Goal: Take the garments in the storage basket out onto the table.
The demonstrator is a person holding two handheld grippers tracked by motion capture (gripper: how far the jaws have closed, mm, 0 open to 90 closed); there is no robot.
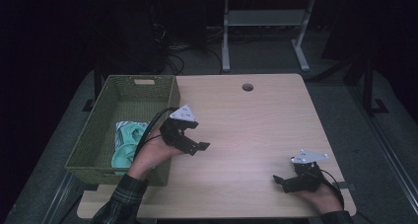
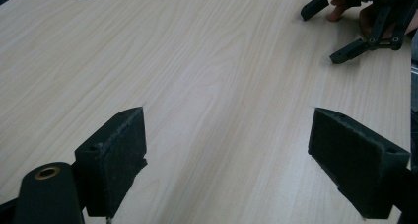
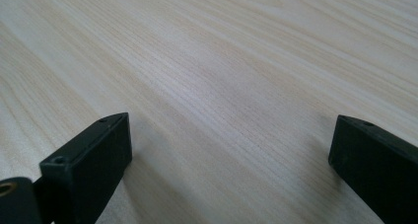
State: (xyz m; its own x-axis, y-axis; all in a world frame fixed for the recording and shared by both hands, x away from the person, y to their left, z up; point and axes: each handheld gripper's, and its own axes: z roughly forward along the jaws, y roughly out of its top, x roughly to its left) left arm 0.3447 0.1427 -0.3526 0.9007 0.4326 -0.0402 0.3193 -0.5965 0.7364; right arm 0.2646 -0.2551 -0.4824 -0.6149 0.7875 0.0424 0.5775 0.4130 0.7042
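Two grippers gape wide and empty; we see the teal cloth in the basket just beside our left gripper, the right gripper well apart.

Dim, dark surroundings; the lit table shows soft shadows.

A crumpled mint-green and white cloth lies inside the olive woven basket at the table's left edge
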